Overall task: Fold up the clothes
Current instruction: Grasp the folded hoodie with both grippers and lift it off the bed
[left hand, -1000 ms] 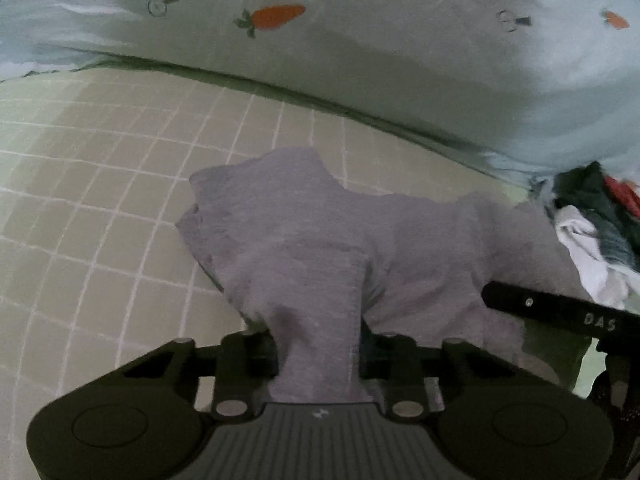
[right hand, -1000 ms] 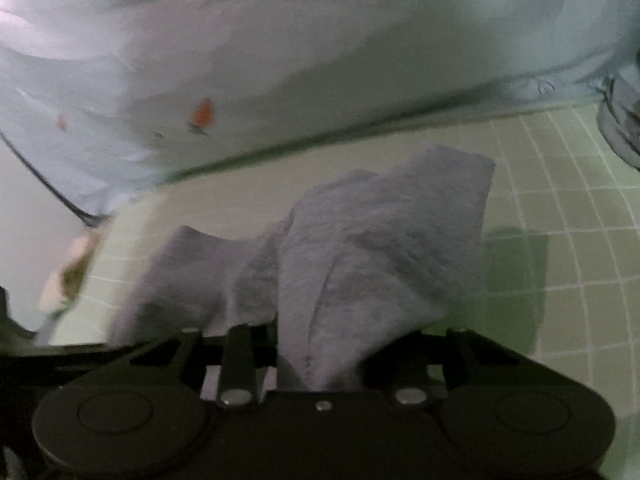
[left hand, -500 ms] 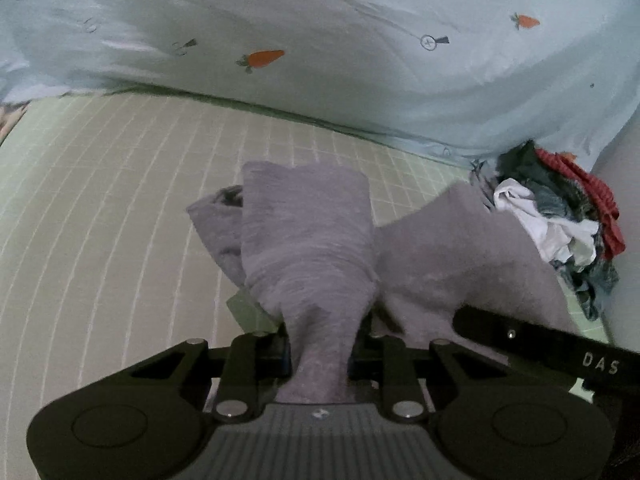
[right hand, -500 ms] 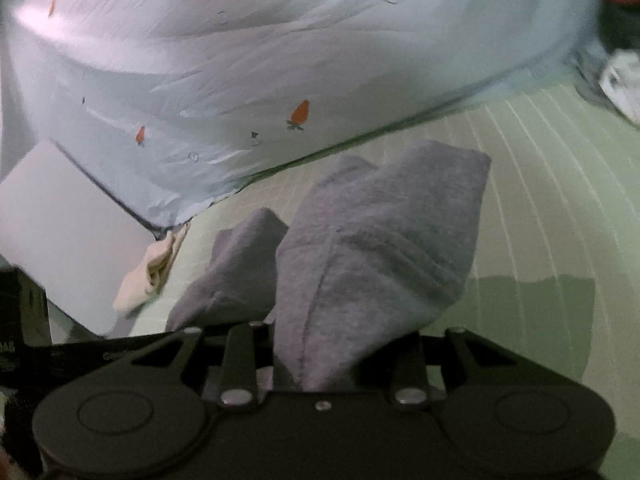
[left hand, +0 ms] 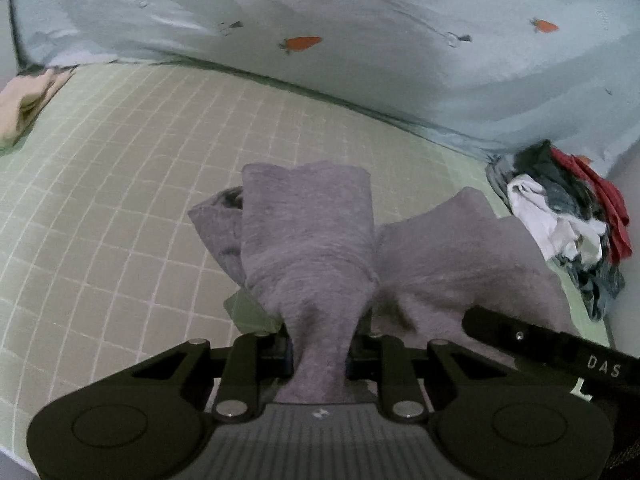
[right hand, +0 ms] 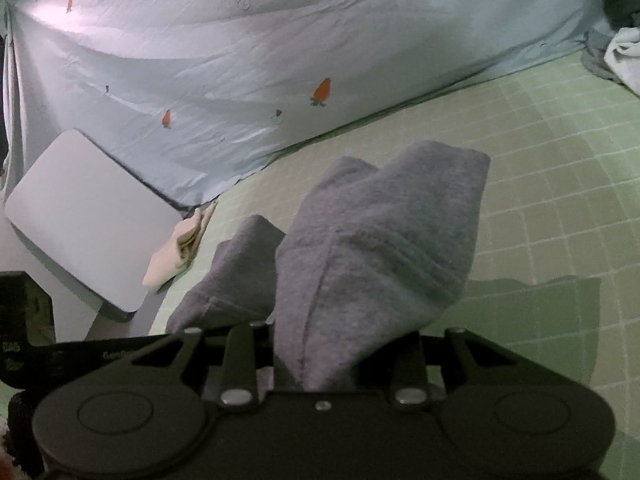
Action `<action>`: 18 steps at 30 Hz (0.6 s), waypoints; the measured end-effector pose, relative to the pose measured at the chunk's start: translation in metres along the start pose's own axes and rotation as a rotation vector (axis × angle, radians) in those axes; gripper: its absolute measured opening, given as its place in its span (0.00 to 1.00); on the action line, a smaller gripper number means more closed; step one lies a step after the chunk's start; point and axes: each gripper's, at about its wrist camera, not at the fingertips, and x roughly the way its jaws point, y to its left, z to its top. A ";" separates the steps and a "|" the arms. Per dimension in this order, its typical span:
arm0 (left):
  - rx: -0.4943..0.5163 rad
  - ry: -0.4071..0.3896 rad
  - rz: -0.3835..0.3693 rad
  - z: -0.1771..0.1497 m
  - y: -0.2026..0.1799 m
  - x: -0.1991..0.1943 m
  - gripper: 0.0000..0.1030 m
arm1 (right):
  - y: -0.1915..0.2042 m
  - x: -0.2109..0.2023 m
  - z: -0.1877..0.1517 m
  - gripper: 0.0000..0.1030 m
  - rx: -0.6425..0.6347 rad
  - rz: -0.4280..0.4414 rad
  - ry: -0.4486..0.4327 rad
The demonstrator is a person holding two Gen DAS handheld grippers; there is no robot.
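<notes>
On the far left of the green checked bed (left hand: 120, 208) lies a folded cream cloth (left hand: 24, 108), I think a piece already finished and put aside. In the middle, the left tongs (left hand: 320, 354) are closed on a bunched part of the grey garment (left hand: 308, 240), which rises from between the jaws and hangs forward over the bed. To the right, the right tongs (right hand: 340, 354) grip another part of this same garment in the same way, so it is stretched between both, probably to bring it into position for a fold. At the far right edge waits a heap of mixed clothes (left hand: 568, 220), beside the pale carrot-print quilt (left hand: 400, 40).
</notes>
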 end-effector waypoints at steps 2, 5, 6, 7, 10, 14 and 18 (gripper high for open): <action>-0.023 -0.014 0.016 0.001 0.003 -0.004 0.21 | 0.003 0.004 0.006 0.31 -0.012 0.029 0.010; -0.062 -0.044 0.037 0.006 0.017 -0.015 0.21 | 0.012 0.018 0.017 0.31 -0.037 0.067 0.030; -0.080 -0.051 0.044 0.008 0.024 -0.019 0.21 | 0.017 0.025 0.022 0.31 -0.047 0.079 0.041; -0.098 -0.059 0.049 0.011 0.032 -0.022 0.21 | 0.024 0.032 0.026 0.31 -0.060 0.092 0.053; -0.151 -0.085 0.065 0.020 0.065 -0.033 0.21 | 0.049 0.059 0.035 0.31 -0.107 0.125 0.084; -0.215 -0.115 0.087 0.040 0.122 -0.043 0.21 | 0.096 0.111 0.044 0.31 -0.163 0.154 0.121; -0.307 -0.145 0.074 0.070 0.196 -0.052 0.21 | 0.158 0.175 0.057 0.31 -0.213 0.173 0.146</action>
